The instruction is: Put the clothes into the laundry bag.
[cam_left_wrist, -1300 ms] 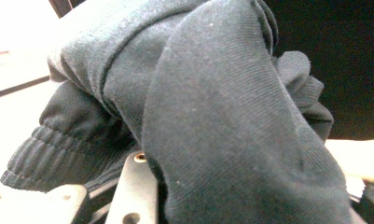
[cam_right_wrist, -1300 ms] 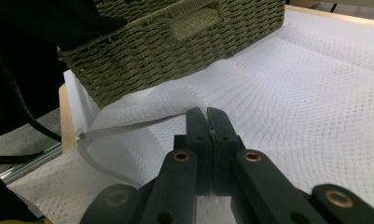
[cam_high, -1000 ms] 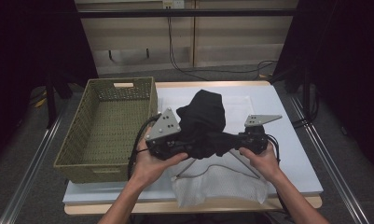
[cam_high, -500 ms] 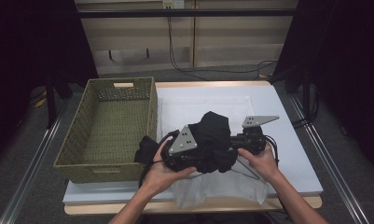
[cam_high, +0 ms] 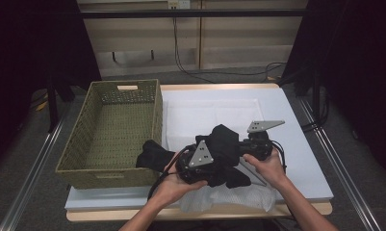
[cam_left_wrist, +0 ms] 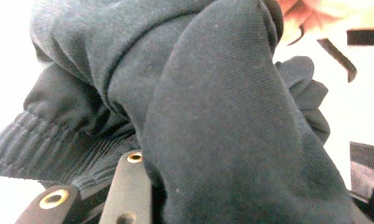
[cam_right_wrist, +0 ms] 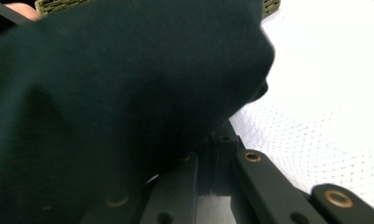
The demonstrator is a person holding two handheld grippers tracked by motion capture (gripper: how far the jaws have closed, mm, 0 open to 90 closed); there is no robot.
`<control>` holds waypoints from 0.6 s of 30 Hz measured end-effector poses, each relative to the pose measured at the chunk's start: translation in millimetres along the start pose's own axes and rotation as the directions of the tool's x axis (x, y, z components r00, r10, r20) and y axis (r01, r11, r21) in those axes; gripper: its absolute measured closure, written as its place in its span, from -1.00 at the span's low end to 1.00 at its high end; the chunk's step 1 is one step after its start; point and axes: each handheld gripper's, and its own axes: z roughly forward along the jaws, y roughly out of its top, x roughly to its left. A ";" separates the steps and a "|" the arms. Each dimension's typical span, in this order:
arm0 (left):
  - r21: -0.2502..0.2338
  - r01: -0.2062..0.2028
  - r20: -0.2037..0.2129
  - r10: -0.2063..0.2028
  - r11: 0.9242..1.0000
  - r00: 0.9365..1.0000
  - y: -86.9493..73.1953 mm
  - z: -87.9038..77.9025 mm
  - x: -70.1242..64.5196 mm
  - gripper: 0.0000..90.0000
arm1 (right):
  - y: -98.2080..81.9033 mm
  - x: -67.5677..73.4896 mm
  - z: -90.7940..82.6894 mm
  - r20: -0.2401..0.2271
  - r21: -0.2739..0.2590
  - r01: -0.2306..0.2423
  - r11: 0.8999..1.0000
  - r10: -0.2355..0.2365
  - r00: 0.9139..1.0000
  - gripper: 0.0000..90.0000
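Item count at this moment: one dark garment (cam_high: 224, 149) was bunched at the table's 6 o'clock. One woven basket (cam_high: 109, 139) stood at 9 o'clock. One white mesh cloth (cam_high: 214, 118) lay at centre. Two grippers were present: left gripper (cam_high: 200, 161) and right gripper (cam_high: 258, 144).

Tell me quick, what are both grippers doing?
Left gripper: jaws just opening, dark soft cloth garment draped between them.
Right gripper: shut on the garment.
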 end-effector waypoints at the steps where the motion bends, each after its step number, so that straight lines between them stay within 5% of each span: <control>1: 0.023 -0.011 -0.011 0.011 1.000 1.000 -3.0 3.7 -2.2 0.35 | 0.1 0.3 0.4 0.005 0.000 -0.001 1.000 0.001 1.000 0.98; 18: 0.145 -0.078 0.024 0.076 0.986 0.997 -20.7 30.1 -10.9 0.34 | -2.5 0.4 4.2 0.021 0.011 0.003 1.000 -0.003 1.000 0.99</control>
